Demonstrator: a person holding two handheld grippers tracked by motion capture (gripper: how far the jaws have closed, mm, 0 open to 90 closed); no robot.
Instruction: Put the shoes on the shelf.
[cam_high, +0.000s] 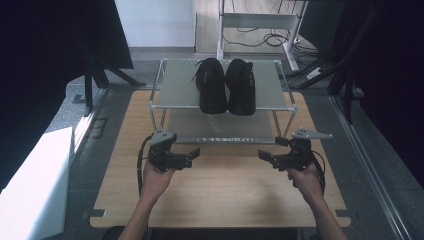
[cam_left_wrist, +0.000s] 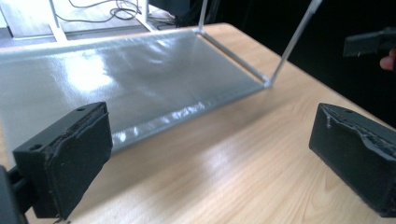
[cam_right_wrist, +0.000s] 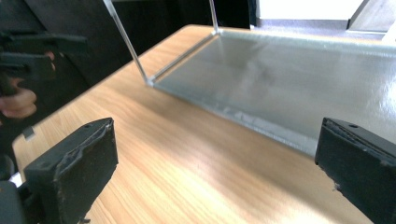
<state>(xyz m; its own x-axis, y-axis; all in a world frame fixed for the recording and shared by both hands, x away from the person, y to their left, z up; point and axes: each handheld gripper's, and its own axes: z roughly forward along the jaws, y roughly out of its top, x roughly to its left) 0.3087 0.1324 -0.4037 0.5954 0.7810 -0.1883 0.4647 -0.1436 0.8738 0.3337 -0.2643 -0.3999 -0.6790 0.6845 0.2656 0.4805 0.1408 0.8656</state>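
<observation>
- My left gripper (cam_high: 196, 153) and right gripper (cam_high: 262, 154), jaws wide and empty, face each other over bare tabletop (cam_high: 225, 190).
- Just beyond them runs the shoe rack's (cam_high: 175, 95) front edge.
- The black shoes (cam_high: 226, 86) stand on its top shelf.

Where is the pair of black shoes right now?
In the high view, the black shoes stand side by side on the top shelf of the metal rack, right of its middle, beyond both grippers.
</observation>
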